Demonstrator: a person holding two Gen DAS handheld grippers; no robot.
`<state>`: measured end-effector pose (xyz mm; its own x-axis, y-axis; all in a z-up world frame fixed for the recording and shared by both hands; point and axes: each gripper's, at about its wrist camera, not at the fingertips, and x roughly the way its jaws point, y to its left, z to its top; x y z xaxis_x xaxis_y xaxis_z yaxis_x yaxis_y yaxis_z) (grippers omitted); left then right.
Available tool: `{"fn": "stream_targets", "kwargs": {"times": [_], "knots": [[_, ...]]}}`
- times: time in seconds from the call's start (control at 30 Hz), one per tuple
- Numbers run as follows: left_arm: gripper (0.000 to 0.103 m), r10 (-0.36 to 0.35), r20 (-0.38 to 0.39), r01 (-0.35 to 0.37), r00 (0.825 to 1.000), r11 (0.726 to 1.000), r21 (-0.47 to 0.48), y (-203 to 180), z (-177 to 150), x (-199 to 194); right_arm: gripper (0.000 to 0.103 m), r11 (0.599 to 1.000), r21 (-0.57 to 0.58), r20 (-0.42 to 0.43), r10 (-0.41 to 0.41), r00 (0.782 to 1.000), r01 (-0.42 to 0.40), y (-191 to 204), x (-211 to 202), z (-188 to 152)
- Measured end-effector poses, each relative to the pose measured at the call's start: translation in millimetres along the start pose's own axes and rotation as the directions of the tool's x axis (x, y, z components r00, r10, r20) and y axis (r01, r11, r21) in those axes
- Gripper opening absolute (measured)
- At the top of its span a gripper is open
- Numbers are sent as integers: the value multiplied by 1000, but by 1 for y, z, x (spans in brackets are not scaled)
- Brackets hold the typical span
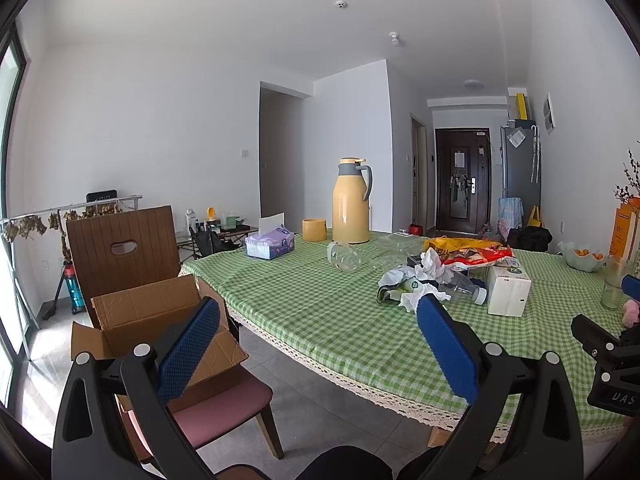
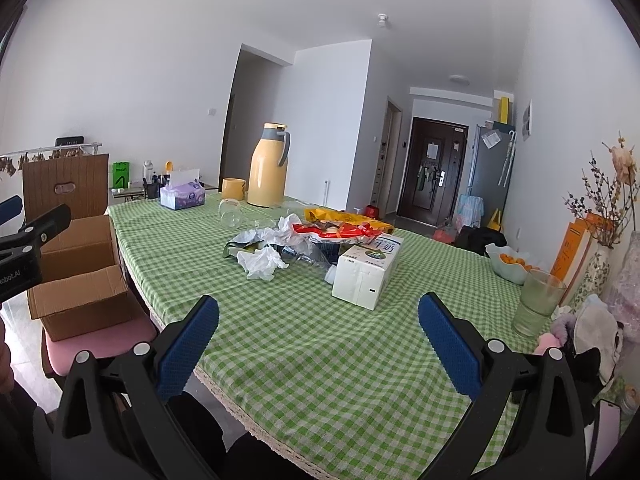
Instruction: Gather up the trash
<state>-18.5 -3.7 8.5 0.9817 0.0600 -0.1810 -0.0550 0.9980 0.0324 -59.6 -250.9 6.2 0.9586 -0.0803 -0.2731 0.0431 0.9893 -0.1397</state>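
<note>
A heap of trash lies mid-table on the green checked cloth (image 1: 320, 304) (image 2: 304, 336): crumpled white tissues (image 1: 416, 294) (image 2: 260, 262), a flattened clear plastic bottle (image 1: 464, 288) (image 2: 308, 258), a white milk carton (image 1: 508, 290) (image 2: 366, 274) and red-yellow snack bags (image 1: 472, 254) (image 2: 340, 226). An open cardboard box (image 1: 156, 320) (image 2: 76, 272) rests on a pink chair seat (image 1: 216, 412) (image 2: 96, 344) left of the table. My left gripper (image 1: 318, 320) is open and empty near the table's front-left edge. My right gripper (image 2: 318, 316) is open and empty over the cloth, short of the carton.
A yellow thermos (image 1: 351, 202) (image 2: 268, 166), yellow cup (image 1: 314, 230), tissue box (image 1: 269, 243) (image 2: 182, 196) and glass jar (image 1: 344, 256) (image 2: 231, 213) stand at the far side. At the right are a tall glass (image 2: 538, 302), a fruit bowl (image 2: 510, 266) and vases.
</note>
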Motion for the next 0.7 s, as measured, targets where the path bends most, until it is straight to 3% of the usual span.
{"fn": "stream_targets", "kwargs": {"times": [0.4,0.53,0.7], "knots": [[96,-21,-9,21,1000,1000,3,-2,-3,6,97,999,48,-46,1,999,1,-12,20,-6],[96,-59,-97,62,994,998,28,-11,-8,29,97,995,97,-99,17,995,-7,-22,44,-5],[96,-60,-145,70,988,996,61,-21,-9,58,97,985,172,-175,33,984,-2,-37,88,-3]]}}
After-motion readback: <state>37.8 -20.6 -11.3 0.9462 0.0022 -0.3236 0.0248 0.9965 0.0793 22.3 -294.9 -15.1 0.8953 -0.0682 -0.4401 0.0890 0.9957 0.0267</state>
